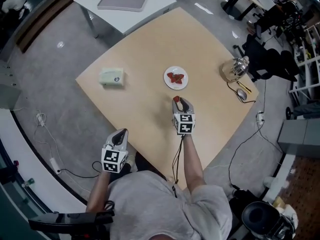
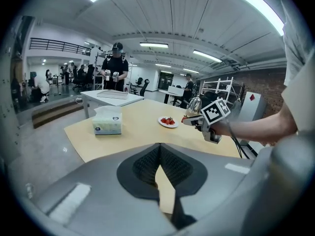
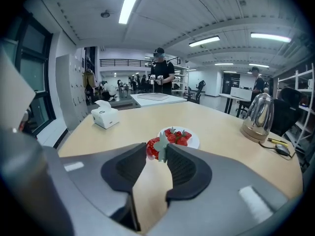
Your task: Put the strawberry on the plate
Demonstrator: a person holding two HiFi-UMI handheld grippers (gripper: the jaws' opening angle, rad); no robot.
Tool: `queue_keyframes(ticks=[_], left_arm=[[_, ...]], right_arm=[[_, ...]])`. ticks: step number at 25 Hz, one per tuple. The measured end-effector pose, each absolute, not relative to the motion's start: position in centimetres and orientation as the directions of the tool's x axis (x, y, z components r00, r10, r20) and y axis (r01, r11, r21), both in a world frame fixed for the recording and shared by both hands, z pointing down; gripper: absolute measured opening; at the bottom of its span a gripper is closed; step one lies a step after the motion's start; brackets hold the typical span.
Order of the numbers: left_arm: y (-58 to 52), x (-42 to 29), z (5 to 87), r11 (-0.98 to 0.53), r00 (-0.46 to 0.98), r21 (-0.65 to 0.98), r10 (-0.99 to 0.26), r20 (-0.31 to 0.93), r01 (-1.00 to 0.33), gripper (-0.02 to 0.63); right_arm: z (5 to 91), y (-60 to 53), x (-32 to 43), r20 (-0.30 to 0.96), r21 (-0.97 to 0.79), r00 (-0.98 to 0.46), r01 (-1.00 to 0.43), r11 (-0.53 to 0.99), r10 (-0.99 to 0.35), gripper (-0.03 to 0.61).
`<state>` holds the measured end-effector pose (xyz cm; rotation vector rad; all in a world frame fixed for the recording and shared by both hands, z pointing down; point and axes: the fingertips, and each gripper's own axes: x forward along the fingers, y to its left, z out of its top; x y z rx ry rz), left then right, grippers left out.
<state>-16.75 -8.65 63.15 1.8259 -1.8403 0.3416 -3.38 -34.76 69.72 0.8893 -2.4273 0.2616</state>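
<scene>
A red strawberry (image 3: 153, 148) with a pale green leaf cap is pinched at the tips of my right gripper (image 3: 157, 149), held above the table a little short of the white plate (image 3: 196, 141). Several strawberries (image 3: 178, 137) lie on that plate. From the head view the right gripper (image 1: 178, 102) hovers just on my side of the plate (image 1: 182, 82), with the strawberry (image 1: 175, 99) red at its tip. My left gripper (image 1: 120, 136) stays low beside my body off the table's near edge; its jaws meet at the tips with nothing between them (image 2: 158, 168).
A pale green tissue box (image 1: 112, 77) sits on the table's left part. A metal kettle (image 1: 235, 68) stands at the right corner, with a cable and small items beside it. A white side table (image 1: 125, 4) is behind, where a person stands.
</scene>
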Motion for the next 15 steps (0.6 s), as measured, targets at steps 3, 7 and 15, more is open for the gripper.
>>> queue_keyframes(ticks=[3, 7, 15], left_arm=[[-8.3, -17.1, 62.8, 0.065, 0.034, 0.171, -0.854, 0.520, -0.983, 0.020], [-7.9, -17.7, 63.1, 0.085, 0.018, 0.170, -0.848, 0.529, -0.982, 0.020], [-7.5, -18.4, 63.1, 0.122, -0.016, 0.158, -0.836, 0.548, -0.980, 0.020]], right_arm=[[70.6, -36.2, -4.2, 0.558, -0.006, -0.635, -0.647, 0.762, -0.534, 0.140], [72.1, -37.8, -5.1, 0.574, -0.043, -0.629, -0.663, 0.748, -0.525, 0.140], [74.4, -41.4, -5.9, 0.608, -0.021, -0.594, -0.675, 0.737, -0.527, 0.140]])
